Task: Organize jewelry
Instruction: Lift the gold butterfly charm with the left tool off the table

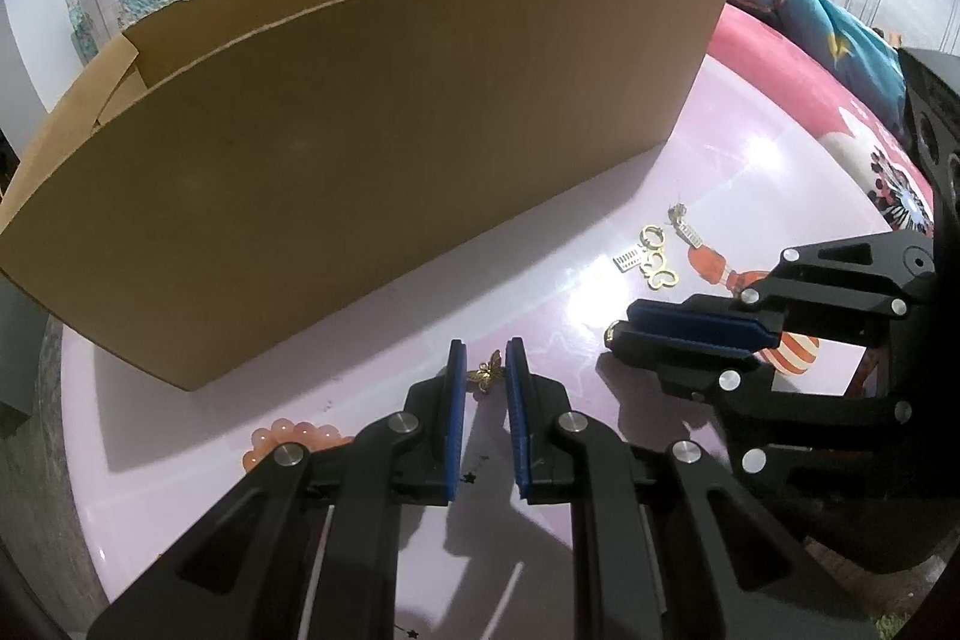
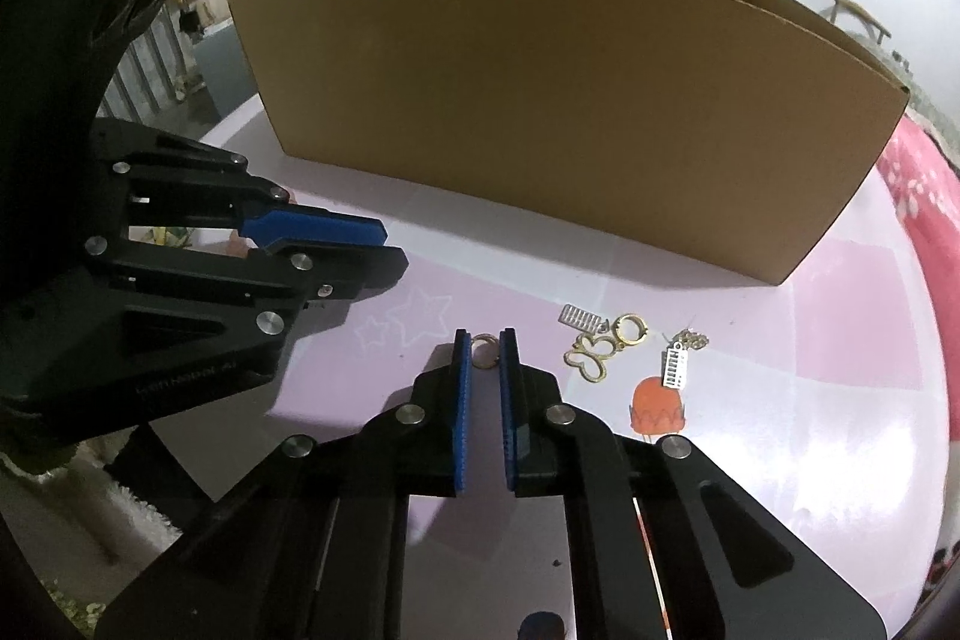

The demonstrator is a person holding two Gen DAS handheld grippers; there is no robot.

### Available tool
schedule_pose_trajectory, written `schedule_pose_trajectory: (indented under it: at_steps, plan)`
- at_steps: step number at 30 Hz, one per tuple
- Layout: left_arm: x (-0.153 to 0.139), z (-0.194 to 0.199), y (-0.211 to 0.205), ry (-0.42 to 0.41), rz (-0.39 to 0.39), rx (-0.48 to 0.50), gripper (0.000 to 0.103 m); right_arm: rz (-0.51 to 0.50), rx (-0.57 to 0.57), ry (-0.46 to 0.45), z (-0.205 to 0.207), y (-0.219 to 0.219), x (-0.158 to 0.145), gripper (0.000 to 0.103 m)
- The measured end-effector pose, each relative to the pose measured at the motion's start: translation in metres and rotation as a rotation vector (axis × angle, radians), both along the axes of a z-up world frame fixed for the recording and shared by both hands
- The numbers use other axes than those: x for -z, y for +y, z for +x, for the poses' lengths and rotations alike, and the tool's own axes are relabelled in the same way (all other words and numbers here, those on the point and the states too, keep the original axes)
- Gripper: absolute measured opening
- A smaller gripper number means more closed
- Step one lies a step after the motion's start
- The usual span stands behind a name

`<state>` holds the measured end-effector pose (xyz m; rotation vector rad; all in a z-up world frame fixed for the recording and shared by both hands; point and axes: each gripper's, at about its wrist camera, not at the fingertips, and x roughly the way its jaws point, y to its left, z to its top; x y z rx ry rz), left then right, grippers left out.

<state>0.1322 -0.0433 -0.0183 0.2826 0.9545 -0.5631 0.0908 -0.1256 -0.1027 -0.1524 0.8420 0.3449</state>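
Observation:
My left gripper (image 1: 487,345) is shut on a small gold butterfly piece (image 1: 487,371), low over the lilac table (image 1: 540,232), just in front of the cardboard box (image 1: 390,148). In the right wrist view, a thin gold ring (image 2: 485,353) is pinched at the tips of my right gripper (image 2: 485,335), which is shut on it. The right gripper (image 1: 621,325) also shows in the left wrist view, with a gold glint at its tip. Whether either piece rests on the table I cannot tell. The left gripper (image 2: 395,247) reaches in from the left of the right wrist view.
Loose jewelry lies right of the grippers: a gold hoop (image 2: 630,328), a gold butterfly outline (image 2: 591,358), a silver ribbed charm (image 2: 579,315) and a silver bar earring (image 2: 675,367). Pink beads (image 1: 294,439) lie at the left. The open box (image 2: 570,100) walls off the far side.

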Motion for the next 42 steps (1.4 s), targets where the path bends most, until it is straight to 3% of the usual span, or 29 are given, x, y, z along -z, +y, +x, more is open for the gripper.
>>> schedule_pose_trajectory:
  at_steps: [11,17,23,33,42]
  plan:
    - [-0.004,-0.006,0.005,-0.021,-0.013,-0.013,0.013,0.052,0.001,0.003,0.0,-0.005,-0.004,0.0]
    - [-0.005,-0.006,0.008,-0.016,-0.017,-0.034,0.013,0.043,-0.006,-0.017,-0.008,-0.001,-0.008,0.012]
    - [-0.006,-0.006,0.009,-0.018,-0.02,-0.035,0.013,0.007,0.0,-0.015,0.006,0.002,-0.003,0.012]
    - [-0.008,-0.006,0.011,-0.025,-0.025,-0.037,0.013,0.031,0.008,-0.018,0.003,0.004,0.004,0.009]
    - [-0.021,-0.013,0.015,-0.058,-0.038,-0.038,0.013,0.047,0.009,-0.044,-0.005,-0.005,-0.008,0.009]
